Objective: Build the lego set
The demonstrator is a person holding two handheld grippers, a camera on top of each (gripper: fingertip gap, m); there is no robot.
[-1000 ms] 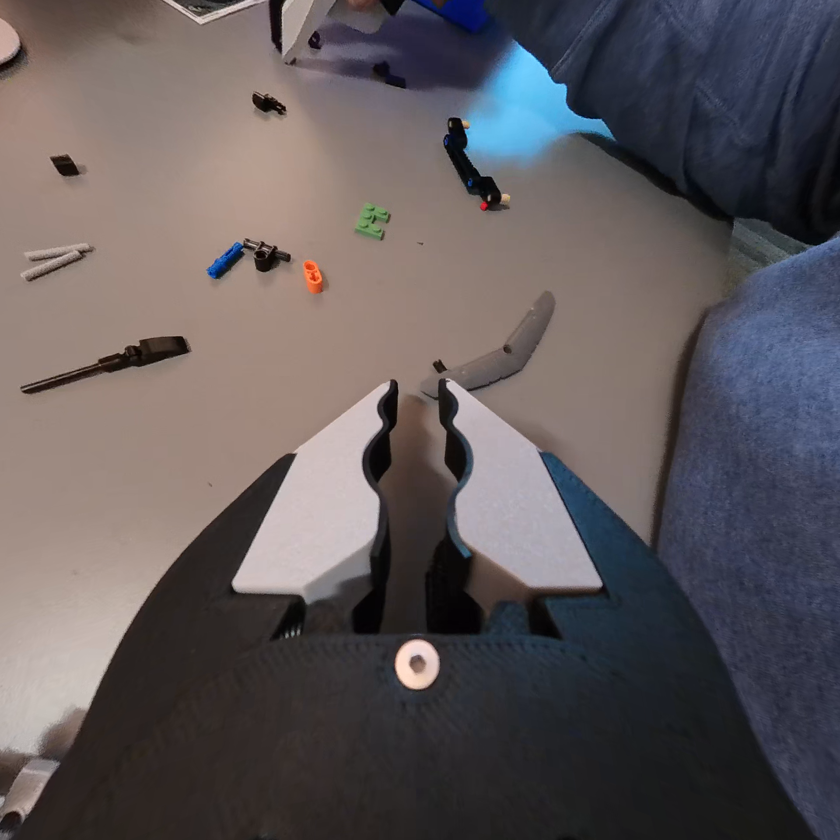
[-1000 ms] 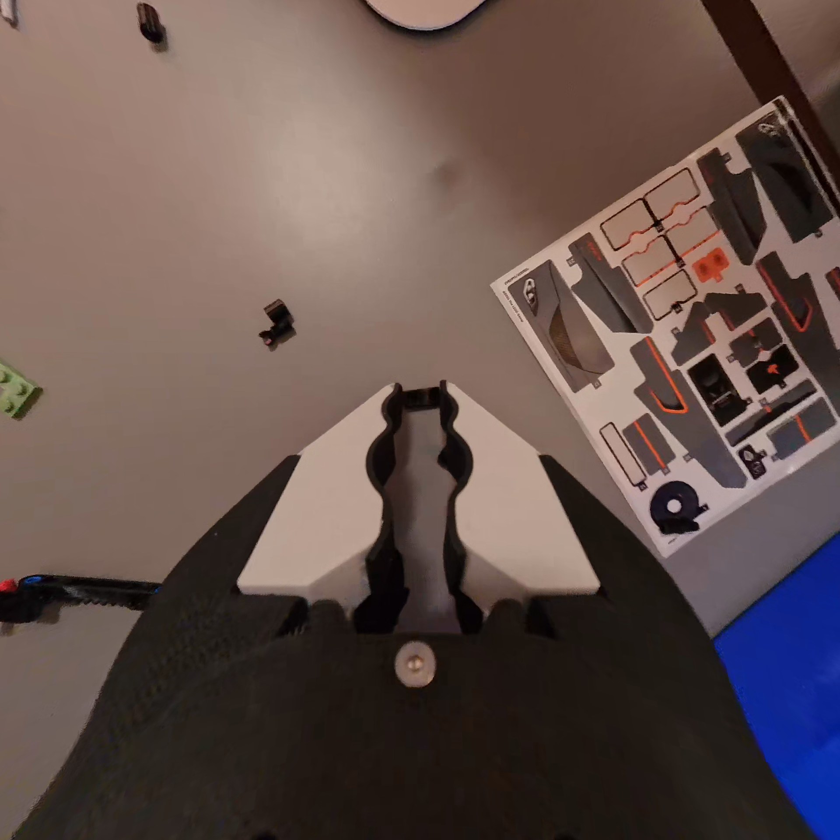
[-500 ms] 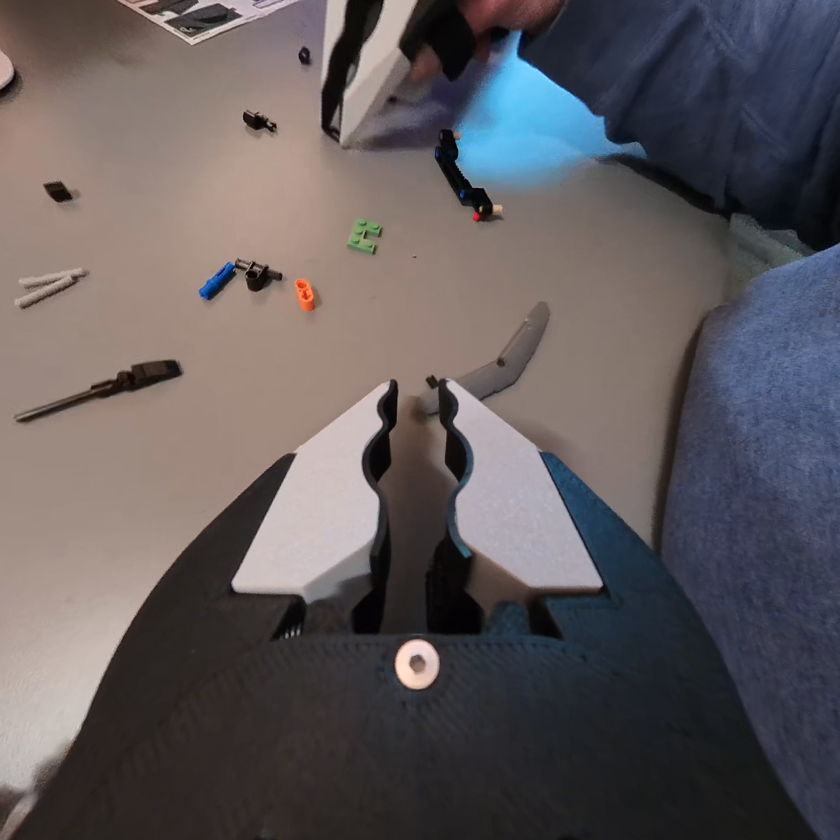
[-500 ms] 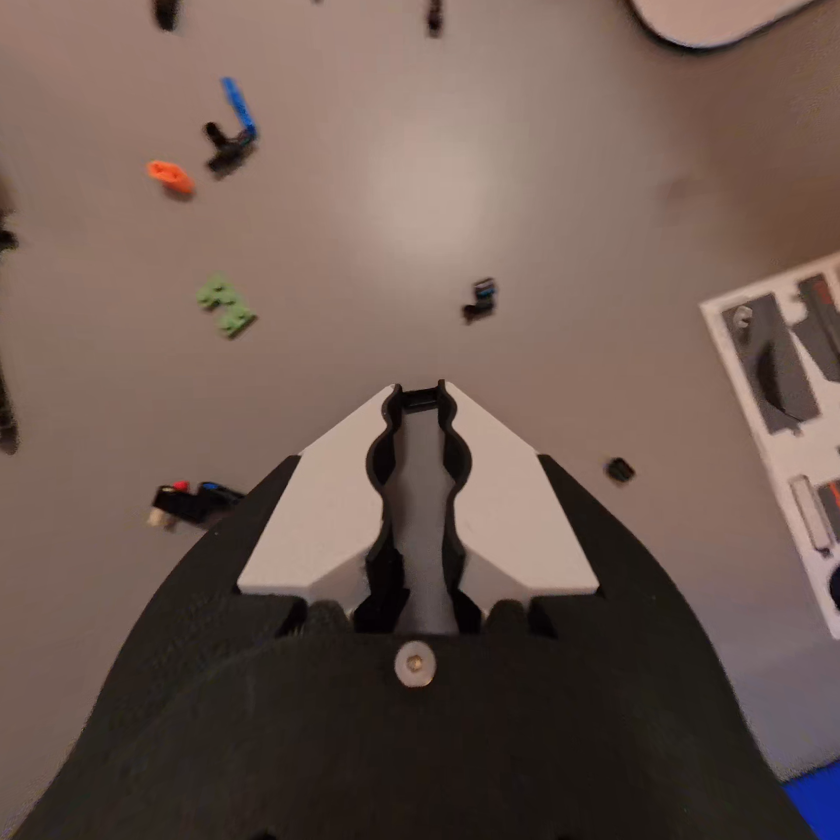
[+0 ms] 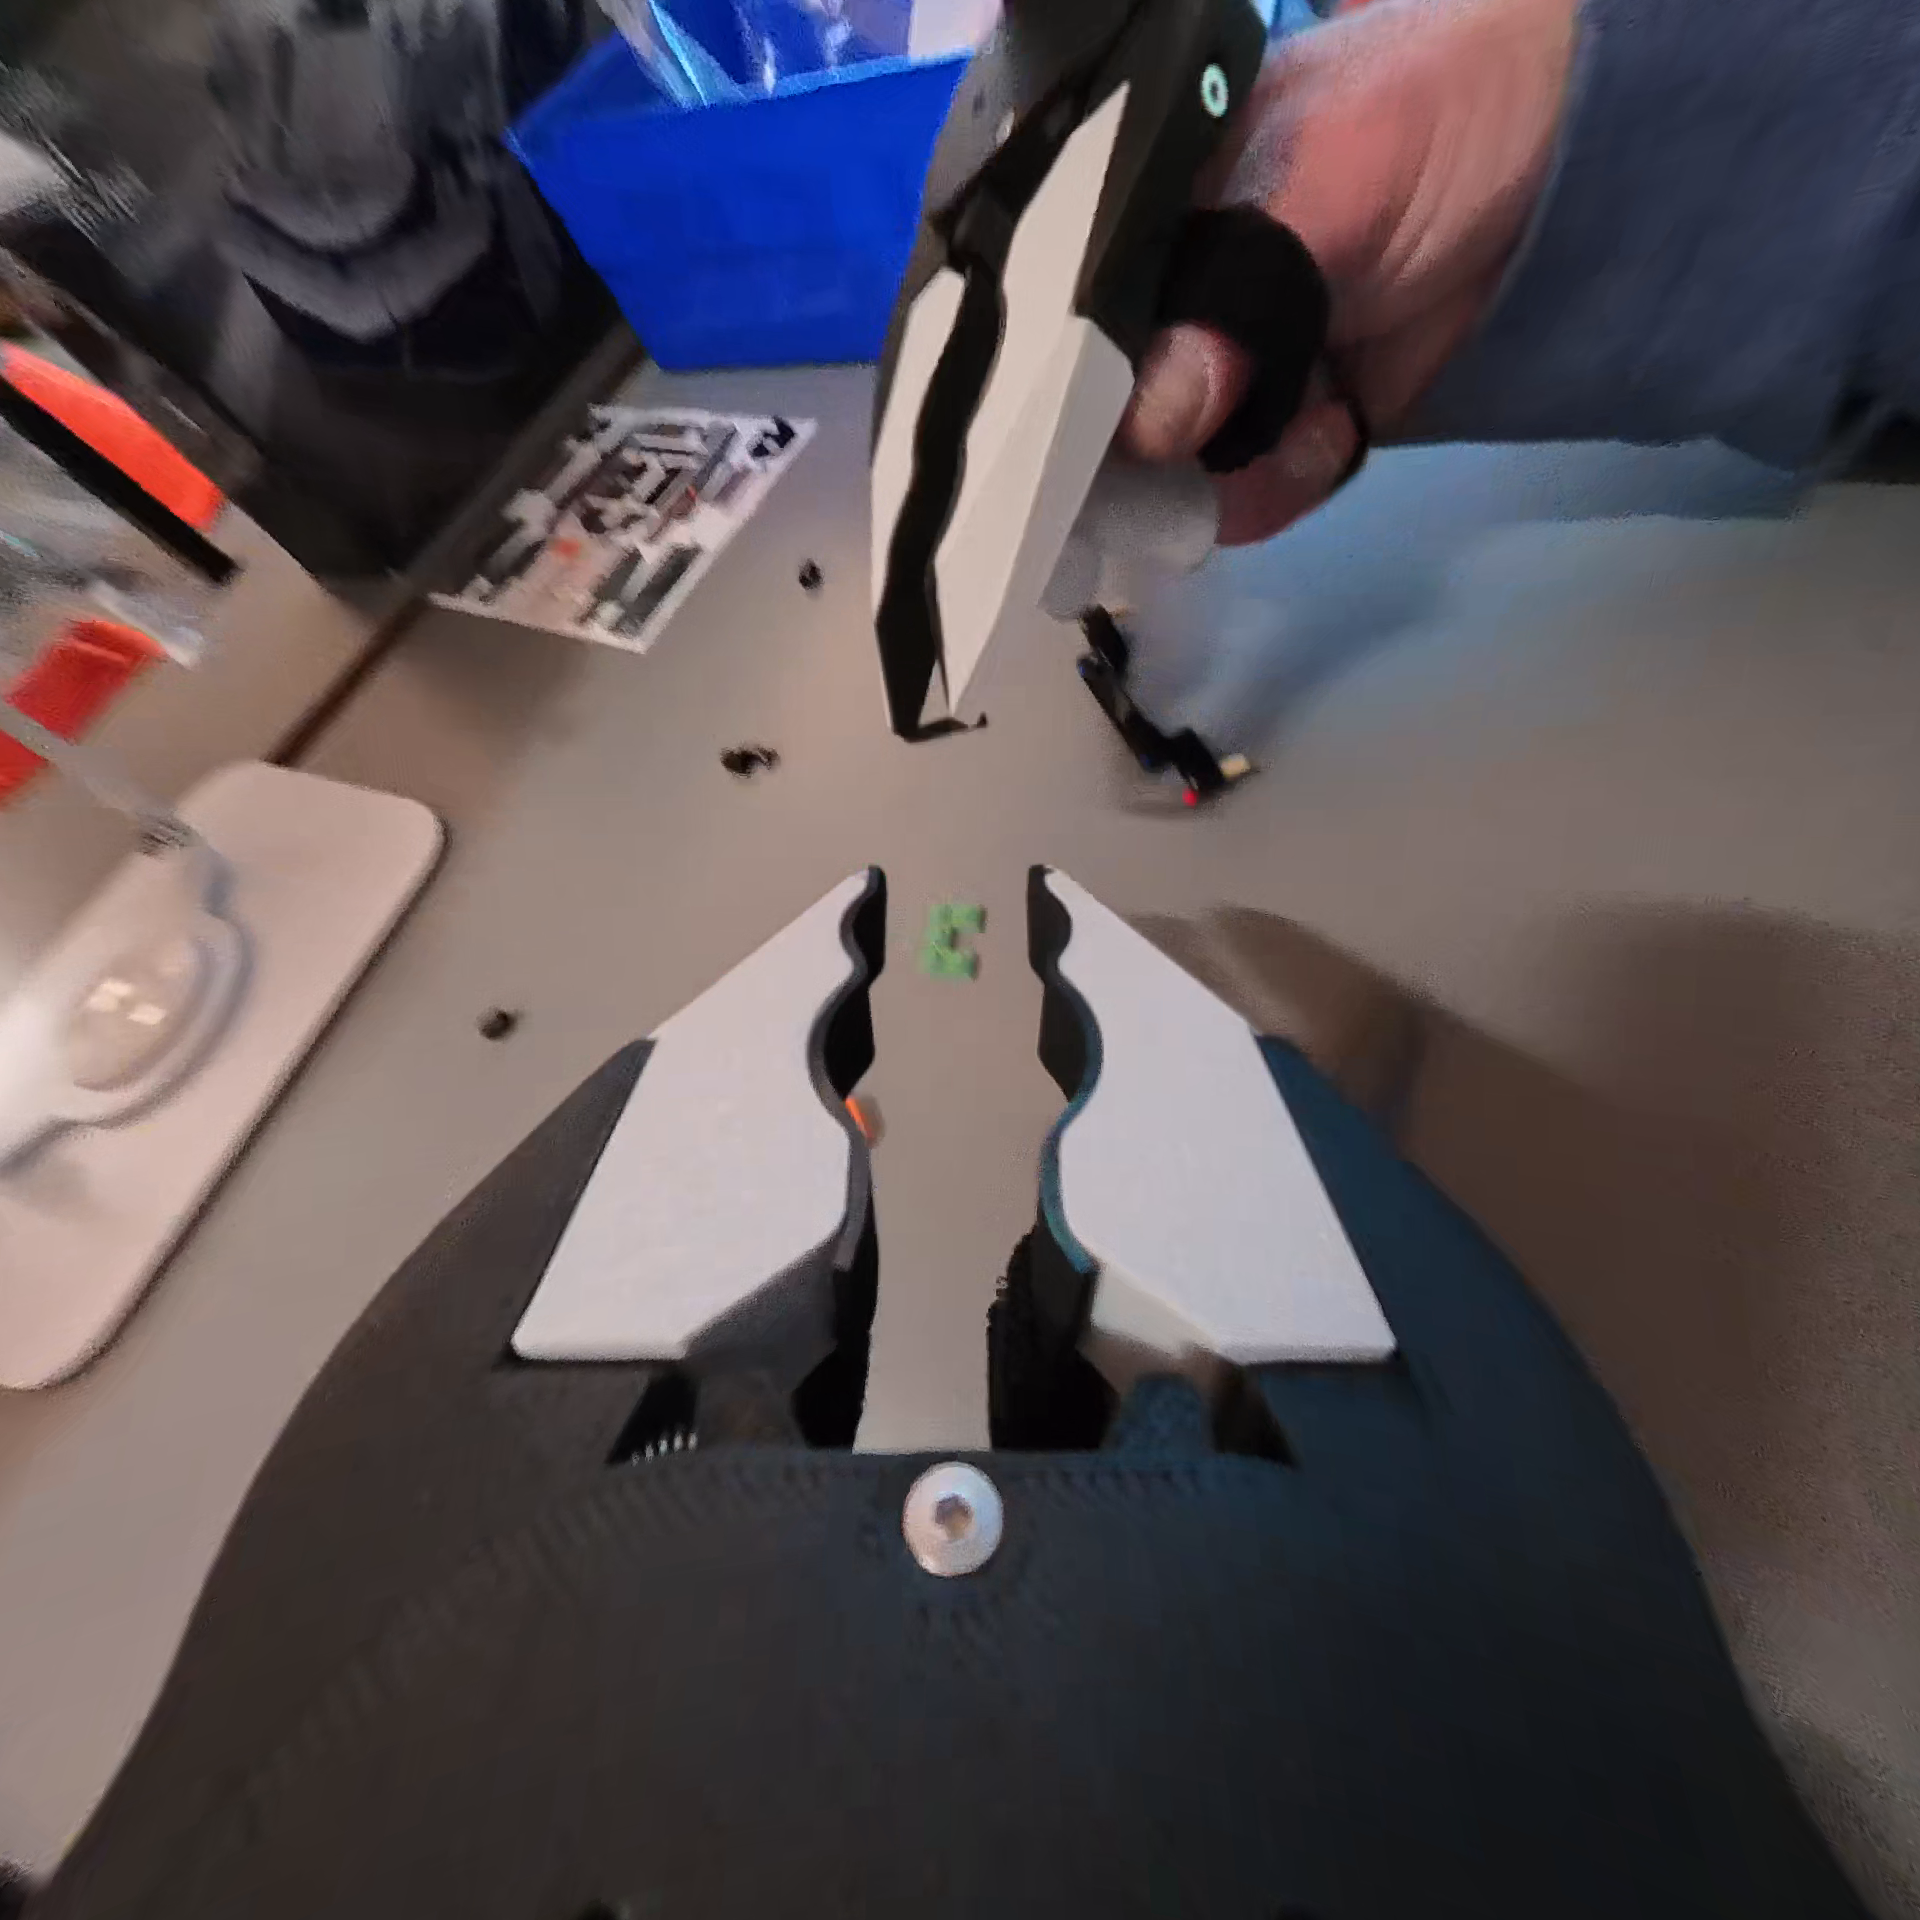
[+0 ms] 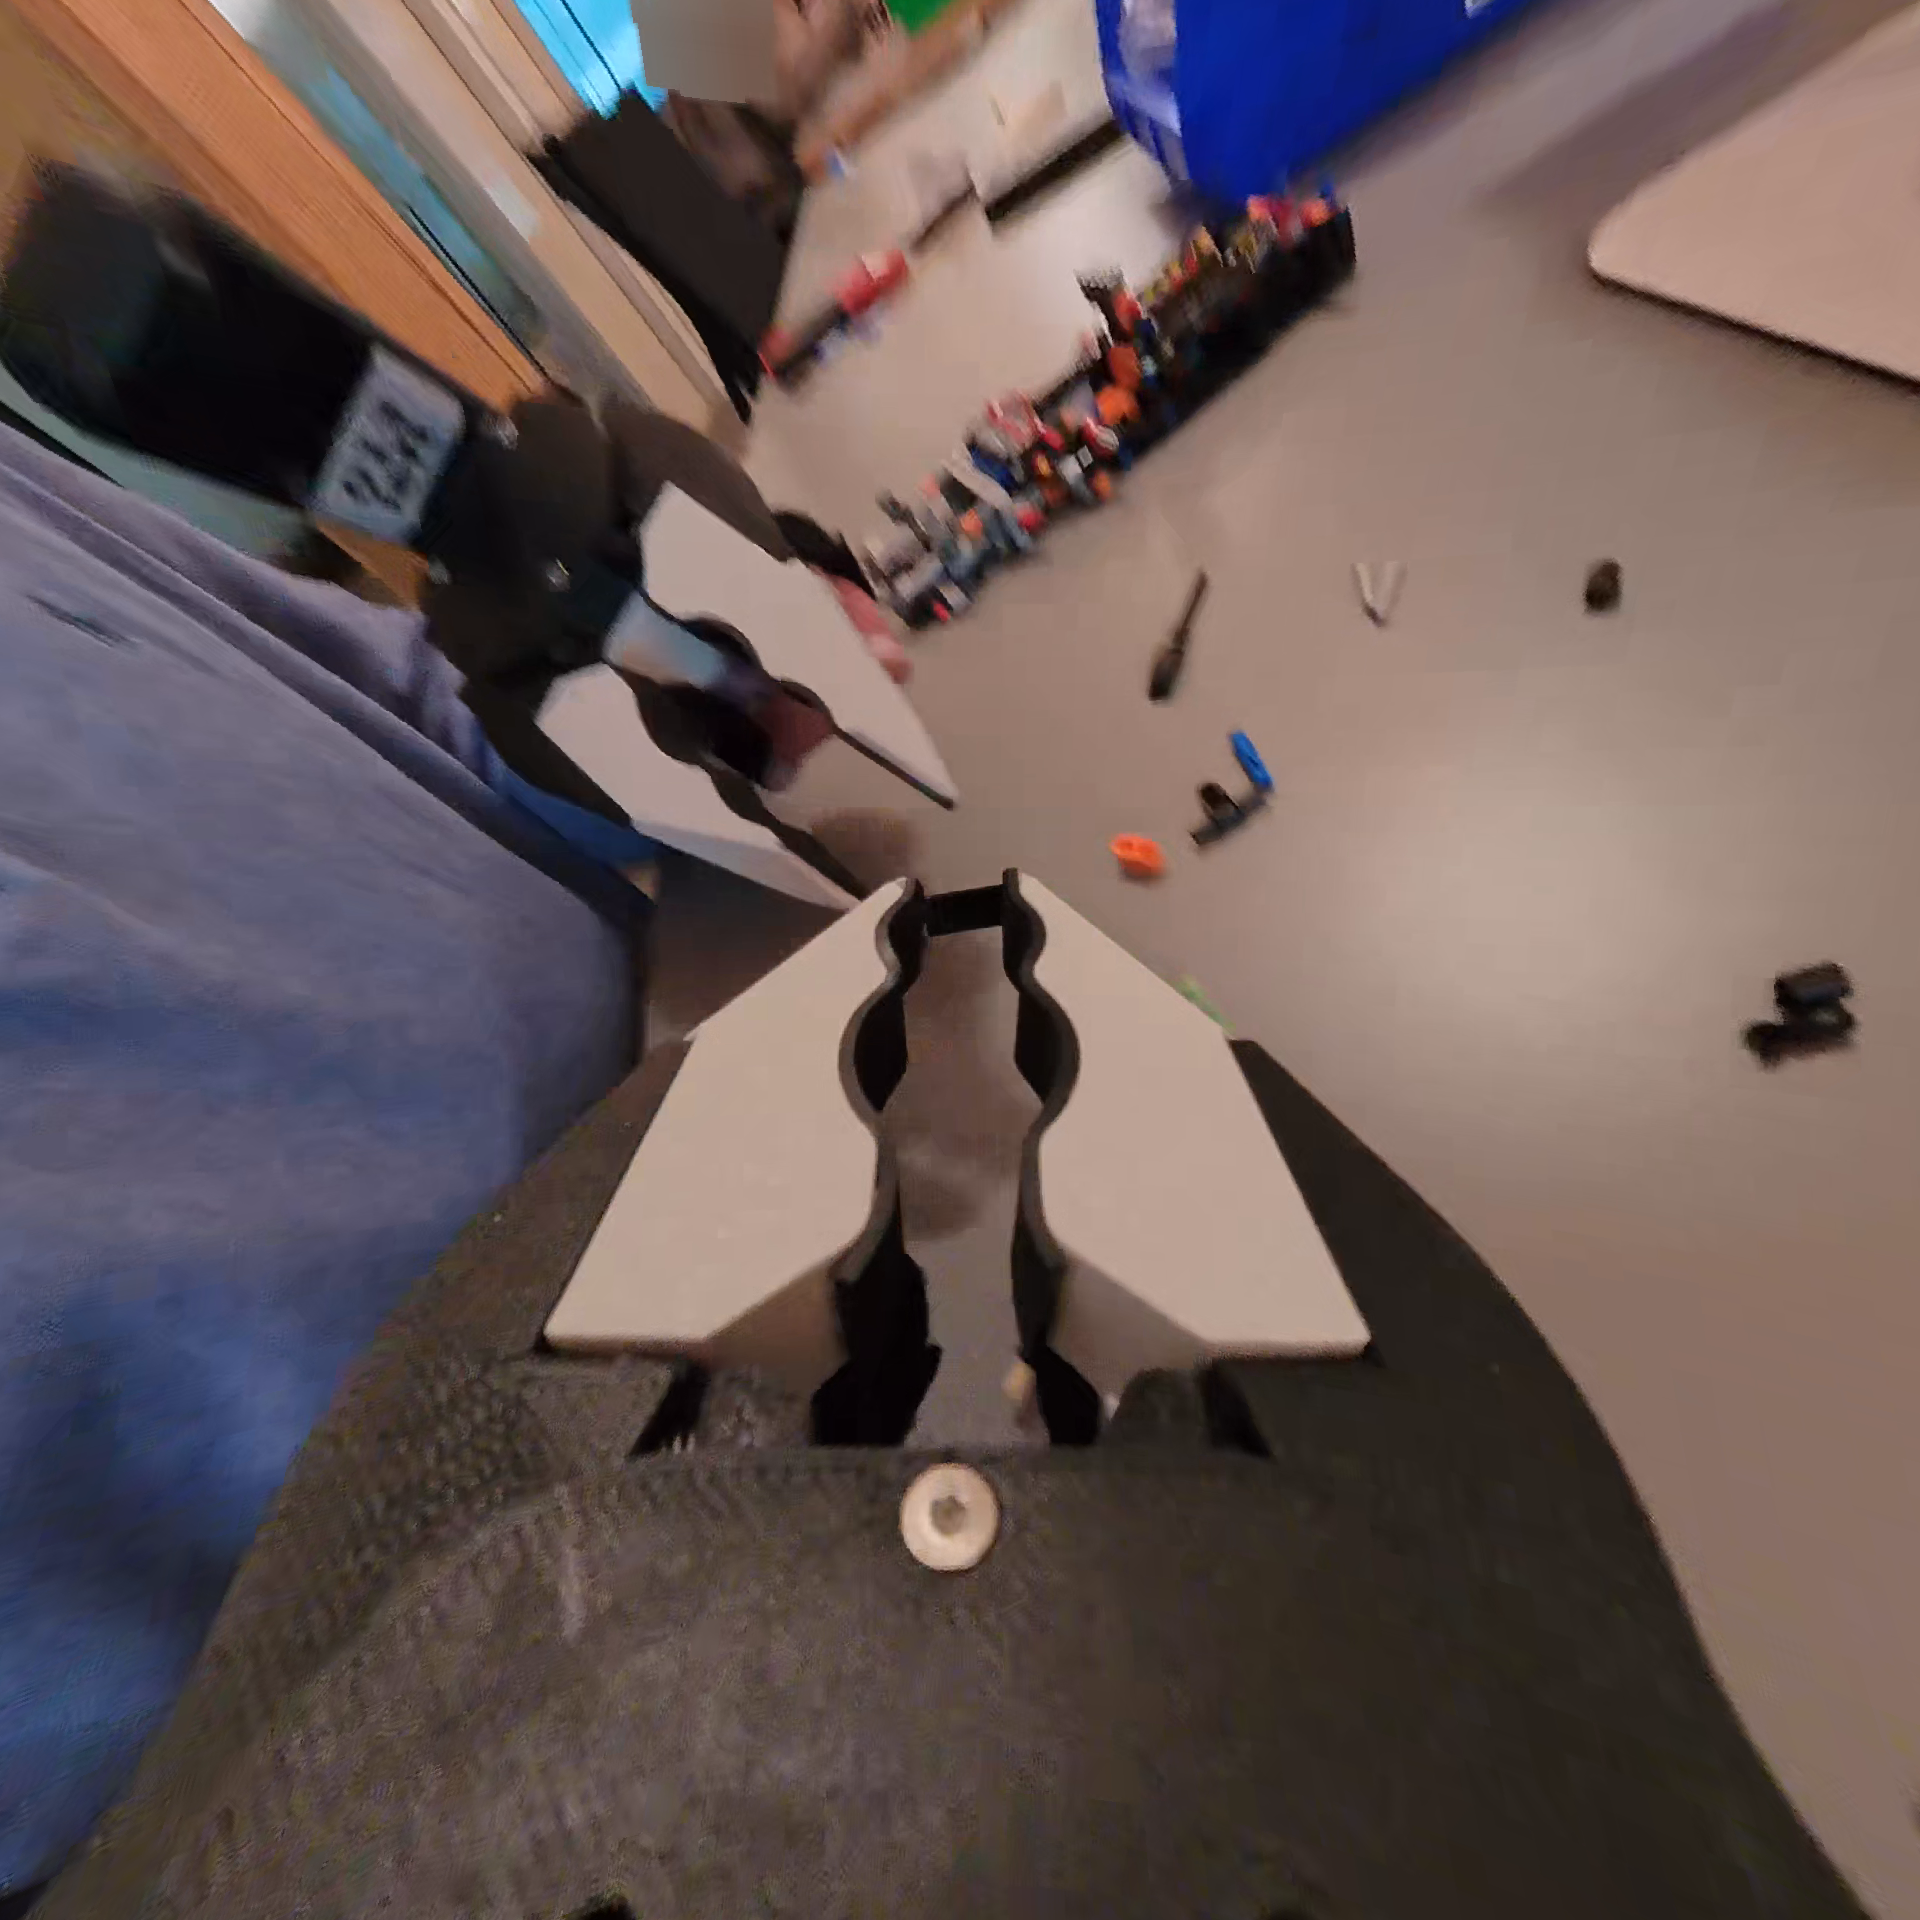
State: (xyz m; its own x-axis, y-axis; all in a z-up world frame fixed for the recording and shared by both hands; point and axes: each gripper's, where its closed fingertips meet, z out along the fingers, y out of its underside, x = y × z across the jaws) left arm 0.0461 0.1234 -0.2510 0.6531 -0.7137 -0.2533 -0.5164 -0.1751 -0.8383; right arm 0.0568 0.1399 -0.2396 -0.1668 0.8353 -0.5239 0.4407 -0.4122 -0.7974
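My left gripper [image 5: 956,883] is open and empty, held over the grey table [image 5: 1455,779]. A small green plate [image 5: 951,940] lies on the table just past its fingertips. An orange piece [image 5: 862,1117] peeks out beside its left finger. My right gripper [image 6: 962,899] is shut on a small black piece [image 6: 964,912]. It also shows in the left wrist view [image 5: 935,717], pointing down at the table just behind the green plate. The left gripper also shows in the right wrist view [image 6: 906,847], close in front of the right one, with its jaws apart.
A black and blue assembly [image 5: 1143,727] lies right of the right gripper. Loose parts lie around: an orange piece [image 6: 1138,854], a blue and black pair [image 6: 1236,790], a black rod [image 6: 1179,634]. A sticker sheet [image 5: 634,520], a blue bin [image 5: 748,208] and a white pad [image 5: 260,987] stand behind and left. My left and right fingertips are right by each other. The small green plate [image 5: 951,940] is about 8 cm from my right fingertips.
Both grippers have swung towards each other, and the views are blurred. The left has moved from the grey curved piece to the green plate and opened a little wider. The right still holds the black piece.
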